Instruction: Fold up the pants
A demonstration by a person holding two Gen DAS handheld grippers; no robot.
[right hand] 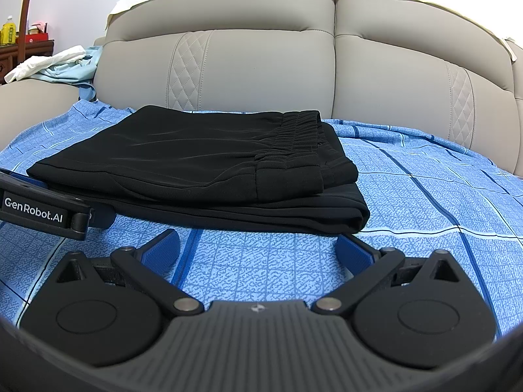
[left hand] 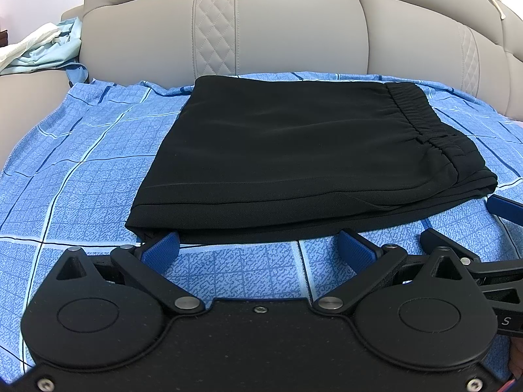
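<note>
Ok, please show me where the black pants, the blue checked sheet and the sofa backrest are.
black pants [left hand: 278, 150], left wrist view, middle of top folded layer.
blue checked sheet [right hand: 425, 209], right wrist view, bare part right of pants.
sofa backrest [right hand: 261, 68], right wrist view, plain cushion face.

Folded pants [left hand: 294, 150] on the sheet [left hand: 81, 170], at 12 o'clock from both grippers. Sofa back [left hand: 294, 26] behind. Waistband [left hand: 421, 121] at 2 o'clock. Pile of cloth [left hand: 42, 45] far off at 10 o'clock.
</note>
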